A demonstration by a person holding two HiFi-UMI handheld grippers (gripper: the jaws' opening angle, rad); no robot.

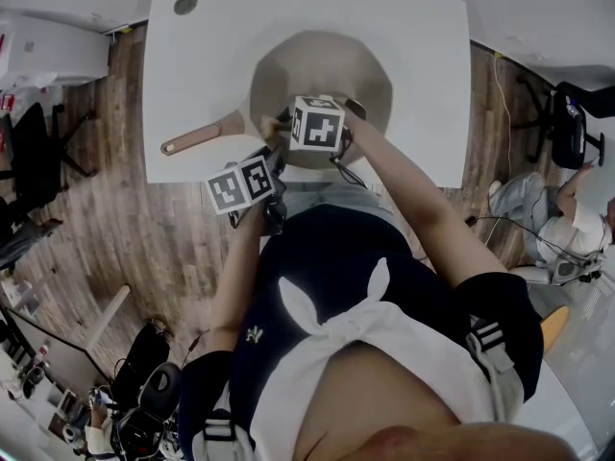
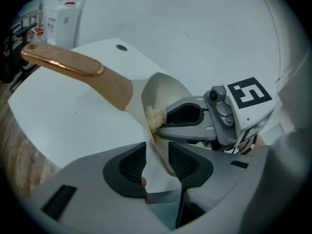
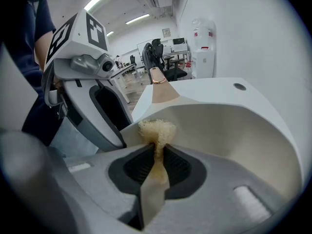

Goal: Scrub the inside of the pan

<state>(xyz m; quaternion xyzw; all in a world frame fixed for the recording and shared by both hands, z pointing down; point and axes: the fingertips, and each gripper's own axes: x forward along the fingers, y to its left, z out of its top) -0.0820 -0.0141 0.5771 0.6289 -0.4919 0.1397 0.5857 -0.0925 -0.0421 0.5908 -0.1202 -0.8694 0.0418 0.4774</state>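
Note:
The beige pan (image 1: 327,65) with a copper-brown handle (image 1: 197,137) rests on the white table (image 1: 413,27). My left gripper (image 1: 272,149) is shut on the pan's near rim; in the left gripper view the pan wall (image 2: 161,89) runs between the pads of that gripper (image 2: 157,162). My right gripper (image 1: 281,121) reaches into the pan from the right. It is shut on a tan sponge (image 3: 157,129), whose tuft sticks out past its jaws (image 3: 157,165) against the inner wall (image 3: 234,126). The sponge (image 2: 156,117) lies just inside the rim, close to the left gripper (image 3: 114,130).
A round cable hole (image 1: 185,4) sits in the table's far left corner. Wooden floor surrounds the table, with black office chairs (image 1: 29,161) at left and cables plus a seated person (image 1: 577,195) at right. The pan handle points left over bare tabletop (image 2: 58,116).

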